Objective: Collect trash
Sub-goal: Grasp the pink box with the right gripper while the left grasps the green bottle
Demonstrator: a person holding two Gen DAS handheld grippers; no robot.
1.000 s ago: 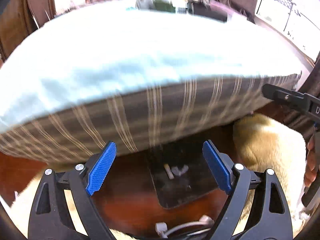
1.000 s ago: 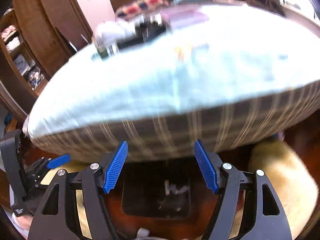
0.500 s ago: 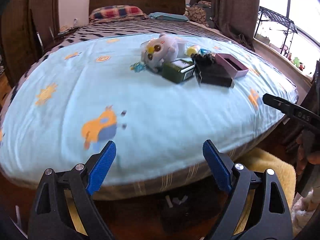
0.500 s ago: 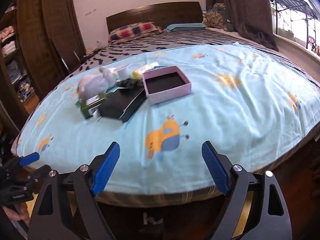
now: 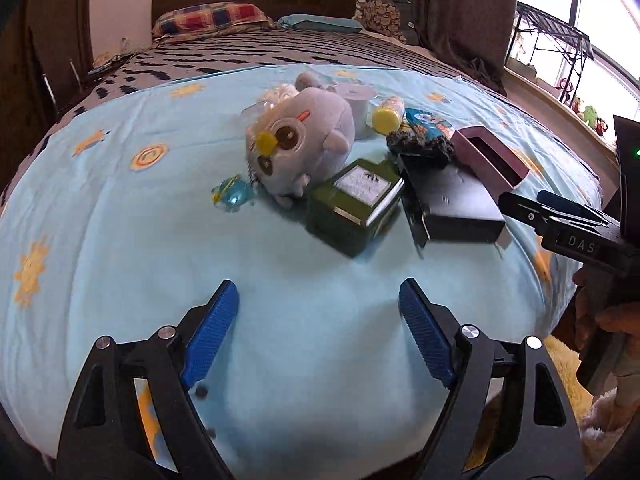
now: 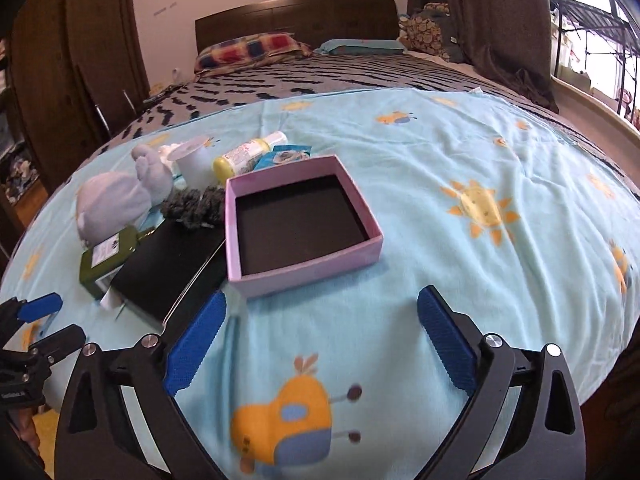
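Observation:
A pile lies on the light blue sheet point(image 5: 140, 240): a grey plush toy point(image 5: 304, 140), a green box point(image 5: 352, 208), a black box point(image 5: 452, 200), an open pink box point(image 6: 300, 220), a yellow bottle point(image 6: 244, 156), a blue packet point(image 5: 428, 122) and a crumpled blue wrapper point(image 5: 232, 196). My left gripper point(image 5: 318, 320) hovers over the sheet short of the green box, its jaws closing with nothing between them. My right gripper point(image 6: 320, 336) hangs just in front of the pink box, jaws opening wide and empty.
A dark knitted scrunchie point(image 6: 196, 204) and a white cup point(image 6: 196, 162) sit in the pile. Pillows point(image 6: 248, 50) and a headboard are at the far end. A wardrobe point(image 6: 72, 60) stands left, with curtains and a window to the right. A cream rug point(image 5: 568, 364) lies by the bed.
Both grippers rose from the bed's side and the floor to above the sheet, then moved in toward the pile. The right jaws spread wider; the left jaws narrowed a little.

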